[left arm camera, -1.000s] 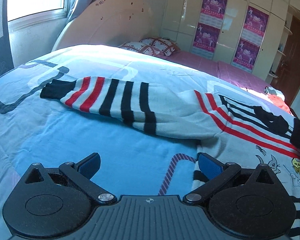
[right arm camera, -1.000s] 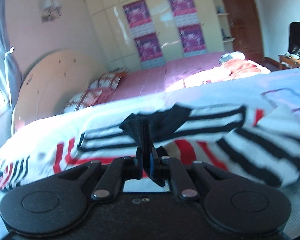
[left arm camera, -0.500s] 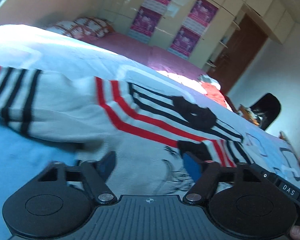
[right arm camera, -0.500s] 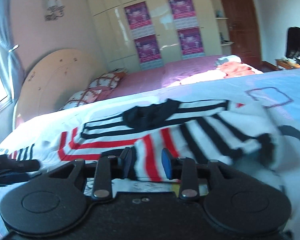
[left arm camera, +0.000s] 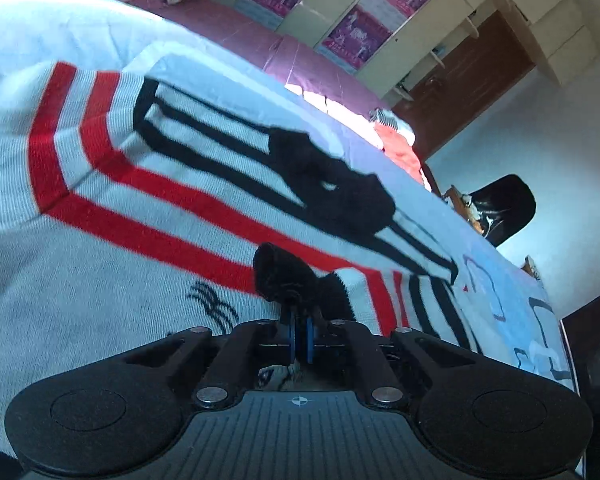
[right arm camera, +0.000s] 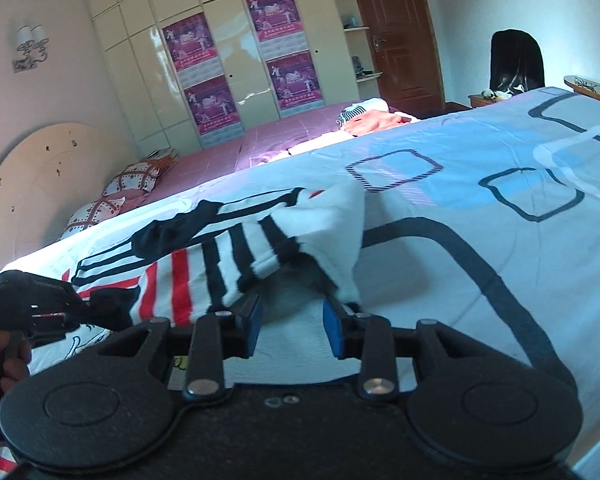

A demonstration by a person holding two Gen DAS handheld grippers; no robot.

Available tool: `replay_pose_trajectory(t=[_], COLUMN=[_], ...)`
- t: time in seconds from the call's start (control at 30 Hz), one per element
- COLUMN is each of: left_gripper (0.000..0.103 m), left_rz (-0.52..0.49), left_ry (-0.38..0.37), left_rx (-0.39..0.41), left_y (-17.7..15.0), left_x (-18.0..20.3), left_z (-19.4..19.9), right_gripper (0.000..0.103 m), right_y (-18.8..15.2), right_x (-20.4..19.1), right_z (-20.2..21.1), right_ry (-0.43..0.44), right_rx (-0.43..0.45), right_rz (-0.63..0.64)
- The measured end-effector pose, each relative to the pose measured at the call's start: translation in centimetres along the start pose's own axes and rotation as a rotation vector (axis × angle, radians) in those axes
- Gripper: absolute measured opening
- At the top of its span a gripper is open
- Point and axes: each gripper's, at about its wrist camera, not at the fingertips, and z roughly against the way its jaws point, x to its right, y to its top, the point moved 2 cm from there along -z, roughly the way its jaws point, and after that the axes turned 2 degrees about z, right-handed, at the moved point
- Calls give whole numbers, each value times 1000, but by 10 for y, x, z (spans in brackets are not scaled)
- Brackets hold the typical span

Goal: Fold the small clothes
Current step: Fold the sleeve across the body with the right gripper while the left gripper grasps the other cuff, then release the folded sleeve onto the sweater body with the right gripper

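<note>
A small white knit sweater (left arm camera: 112,208) with red and black stripes and a black collar (left arm camera: 336,188) lies flat on the bed. Its right sleeve (right arm camera: 260,248) is folded in over the body. My left gripper (left arm camera: 299,322) is shut on the sleeve's black cuff (left arm camera: 284,276), over the sweater's chest. It also shows in the right wrist view (right arm camera: 66,318), at the left. My right gripper (right arm camera: 292,330) is open and empty, low over the sweater beside the folded sleeve.
The light blue bedsheet (right arm camera: 500,208) with dark rounded squares spreads to the right. A second bed with a pink cover (right arm camera: 260,144) and orange clothes (right arm camera: 376,120) lies behind. Pillows (right arm camera: 132,176), a headboard, a wardrobe and a door stand beyond.
My right gripper let go of the sleeve cuff and opened wider. My left gripper swung right across the sweater and shut on that cuff.
</note>
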Motion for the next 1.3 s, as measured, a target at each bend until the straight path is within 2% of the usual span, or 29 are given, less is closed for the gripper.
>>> replay_pose_trajectory(t=[0.1, 0.2, 0.23, 0.33, 0.43, 0.5, 0.6, 0.63, 0.73, 0.77, 0.87, 0.9, 0.97, 1.0, 1.03, 1.07, 1.1, 1.23, 1.3], left_gripper=[5, 5, 5, 5, 5, 5, 5, 5, 5, 5, 5, 5, 5, 5, 5, 5, 5, 5, 5], left_rz=[-113, -176, -181, -144, -142, -137, -140, -142, -161, -157, -149, -153, -162, -166, -169, -161, -148, -155, -158], left_ry=[7, 43, 59, 109, 133, 128, 120, 129, 191, 179, 183, 183, 193, 206, 224, 242, 240, 244, 248], left_rx=[140, 216, 215, 146, 126, 158, 251, 244, 143, 156, 196, 226, 277, 279, 247, 204, 204, 203, 209], left_y=[14, 14, 10, 0, -10, -12, -17, -18, -28, -29, -27, -28, -32, -35, -38, -42, -45, -45, -46], left_x=[14, 12, 8, -14, -30, -32, -33, -33, -43, -46, -43, -41, -36, -36, -36, -38, -41, -40, -39], left_z=[24, 43, 42, 33, 32, 42, 62, 61, 43, 43, 52, 56, 64, 64, 61, 56, 55, 56, 56], right_gripper=[34, 34, 34, 34, 32, 29, 28, 28, 22, 22, 18, 15, 15, 15, 17, 17, 21, 21, 17], right_y=[4, 5, 5, 2, 4, 8, 15, 16, 11, 5, 6, 9, 17, 19, 18, 16, 15, 36, 46], right_x=[6, 9, 9, 10, 12, 14, 19, 22, 26, 27, 25, 25, 23, 21, 21, 22, 24, 33, 38], right_z=[-4, -8, -11, -18, -25, -28, -34, -37, -60, -71, -69, -63, -53, -54, -61, -75, -83, -80, -95], right_ry=[-4, 1, 1, 4, -6, -11, -22, -21, -44, -50, -45, -40, -17, -12, -19, -36, -50, 19, 32], right_rx=[6, 10, 6, -12, -19, -10, -2, -5, -83, -136, -129, -99, -30, -16, -40, -108, -132, -22, -24], right_rz=[-9, -19, -21, -23, -19, -23, -17, -15, 18, 26, 59, 52, 69, 88, 107, 121, 138, 117, 103])
